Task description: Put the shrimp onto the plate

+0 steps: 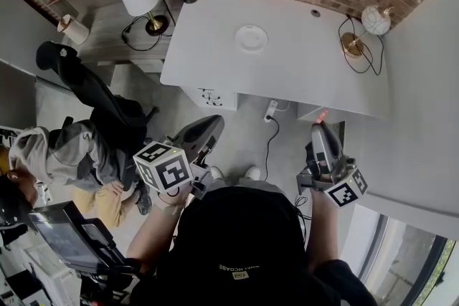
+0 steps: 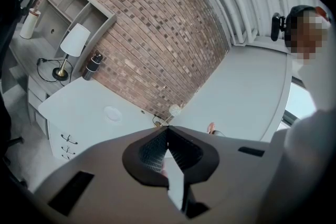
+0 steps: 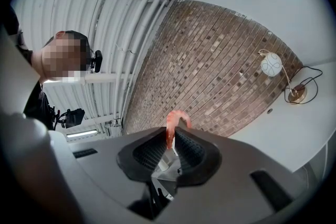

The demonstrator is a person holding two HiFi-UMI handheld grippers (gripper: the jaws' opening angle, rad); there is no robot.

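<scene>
A small white plate (image 1: 251,38) sits on the white table (image 1: 301,75). At its 5 o'clock, beyond the table's edge, the right tongs (image 1: 320,127) show a pink shrimp (image 1: 322,115) at their tip; left tongs (image 1: 214,125) at 7 o'clock.

A globe lamp (image 1: 374,20) stands on the white desk (image 1: 287,75).

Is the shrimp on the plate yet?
No, the right gripper is shut on the shrimp, well short of the bare white plate.
</scene>
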